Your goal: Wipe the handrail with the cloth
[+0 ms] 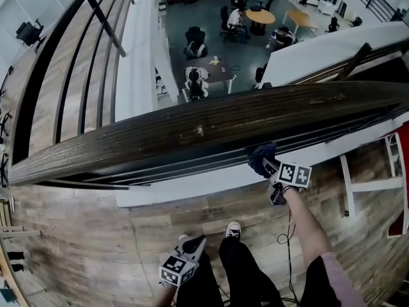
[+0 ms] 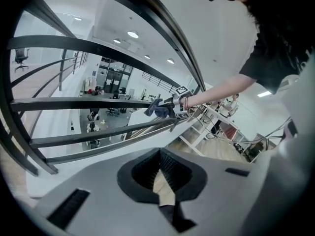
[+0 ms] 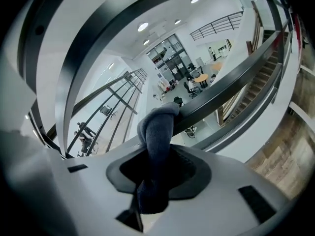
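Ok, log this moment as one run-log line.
right gripper: shut on cloth | cloth: at handrail near edge | left gripper: shut, empty, held low

A wooden floor [image 1: 77,235] of pale planks covers the gallery; a white shelf frame [image 1: 358,185] stands on it at the right; a black office chair [image 1: 29,32] sits far off at the upper left; a white ledge [image 1: 185,189] edges the drop; on the level below, a round table [image 1: 260,15] and a dark desk [image 1: 216,66] stand on grey flooring; a seated person [image 1: 195,82] is beside the desk; round ceiling lights [image 3: 143,27] glow overhead.
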Tool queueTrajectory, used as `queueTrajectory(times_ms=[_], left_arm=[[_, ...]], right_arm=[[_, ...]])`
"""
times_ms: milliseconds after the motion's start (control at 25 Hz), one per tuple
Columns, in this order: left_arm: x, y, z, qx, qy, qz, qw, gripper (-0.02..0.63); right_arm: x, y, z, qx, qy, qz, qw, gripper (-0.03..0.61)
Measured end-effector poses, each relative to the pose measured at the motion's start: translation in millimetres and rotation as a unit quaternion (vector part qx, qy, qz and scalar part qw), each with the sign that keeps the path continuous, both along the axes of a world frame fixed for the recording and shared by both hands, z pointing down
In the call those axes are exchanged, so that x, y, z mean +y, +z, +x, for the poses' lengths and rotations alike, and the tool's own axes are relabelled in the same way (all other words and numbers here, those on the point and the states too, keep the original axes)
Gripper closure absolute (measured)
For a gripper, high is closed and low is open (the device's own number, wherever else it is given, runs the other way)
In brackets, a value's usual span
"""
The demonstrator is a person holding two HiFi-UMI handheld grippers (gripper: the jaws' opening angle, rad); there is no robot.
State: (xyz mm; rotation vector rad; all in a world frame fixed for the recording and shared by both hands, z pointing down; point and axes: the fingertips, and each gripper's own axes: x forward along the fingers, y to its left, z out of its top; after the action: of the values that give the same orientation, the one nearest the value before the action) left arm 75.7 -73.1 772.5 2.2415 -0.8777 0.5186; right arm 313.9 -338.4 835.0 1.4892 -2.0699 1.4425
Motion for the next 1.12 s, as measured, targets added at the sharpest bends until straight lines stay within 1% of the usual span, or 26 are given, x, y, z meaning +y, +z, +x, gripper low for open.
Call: queueTrajectory(times_ms=[120, 280, 400, 520, 680, 760, 920, 1040, 1120], left_arm=[[-6.1, 1.9, 18.0, 0.006, -0.003, -0.005, 1.0000, 0.612], [-8.1, 9.5, 34.6, -0.006, 0.008, -0.015, 0.9998, 0.612], [-9.0, 7.9, 42.1, -0.007, 0.014, -0.020, 0.9997, 0.612], [-13.6, 3.4, 44.6, -0.010, 0.011, -0.015, 0.9998, 0.612], [-15.9, -3.3, 39.2, -0.003, -0.013, -0.016, 0.9998, 0.612], [-14.6, -7.8, 32.0, -0.009, -0.020, -0.011, 0.9997, 0.612], [-17.6, -28.6, 12.9, -0.024, -0.022, 0.017, 0.9993, 0.612], [-15.2, -41.1, -4.0, -0.015, -0.045, 0.030, 0.9984, 0.612], [-13.8, -53.4, -14.5, -0.007, -0.056, 0.037, 0.9977, 0.612]], right_arm=[[-6.8, 1.3, 34.6, 0.007, 0.010, 0.000, 1.000, 0.474], [-14.4, 5.6, 75.3, 0.018, 0.027, -0.004, 0.999, 0.474], [-17.6, 4.7, 101.2, 0.025, 0.049, -0.012, 0.998, 0.474], [-20.4, 4.0, 129.6, 0.035, 0.084, -0.021, 0.996, 0.474], [-18.7, 3.7, 156.9, 0.034, 0.143, -0.029, 0.989, 0.474], [-15.1, -2.7, 155.5, 0.028, 0.149, -0.020, 0.988, 0.474], [-2.4, -27.3, 132.7, -0.003, 0.137, 0.012, 0.990, 0.474], [17.8, -52.0, 112.5, -0.031, 0.141, 0.028, 0.989, 0.474], [37.0, -72.1, 95.3, -0.055, 0.151, 0.039, 0.986, 0.474]])
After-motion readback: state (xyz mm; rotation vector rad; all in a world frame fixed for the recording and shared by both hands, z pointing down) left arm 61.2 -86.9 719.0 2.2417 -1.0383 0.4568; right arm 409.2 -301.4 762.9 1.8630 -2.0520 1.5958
